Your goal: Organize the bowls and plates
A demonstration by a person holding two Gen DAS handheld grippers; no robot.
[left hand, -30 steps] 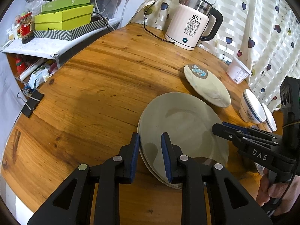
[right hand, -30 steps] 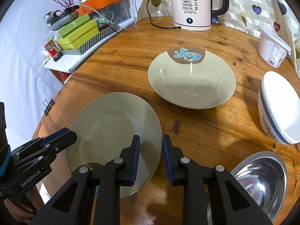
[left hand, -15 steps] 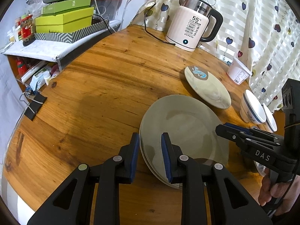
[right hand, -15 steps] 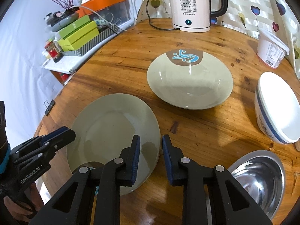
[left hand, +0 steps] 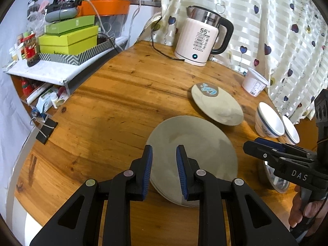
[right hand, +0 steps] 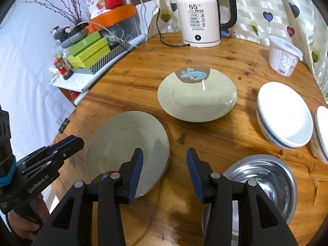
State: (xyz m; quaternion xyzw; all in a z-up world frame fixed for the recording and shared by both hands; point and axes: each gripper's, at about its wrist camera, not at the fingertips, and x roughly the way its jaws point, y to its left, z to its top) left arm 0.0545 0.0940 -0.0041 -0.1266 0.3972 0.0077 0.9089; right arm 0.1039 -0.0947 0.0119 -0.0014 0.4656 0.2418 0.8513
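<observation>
My right gripper [right hand: 165,172] is opening, nothing between its jaws; my left gripper [left hand: 164,170] stands narrowly apart, empty, above the near stack of 2 round grey-green ceramic plates [right hand: 127,145]. Descending carelessly, I risk knocking that stack askew.

"55°C" on kettle [right hand: 199,18] — "DAS" on right gripper [left hand: 256,144], "GenRobot.AI" on left gripper [right hand: 69,141].
</observation>
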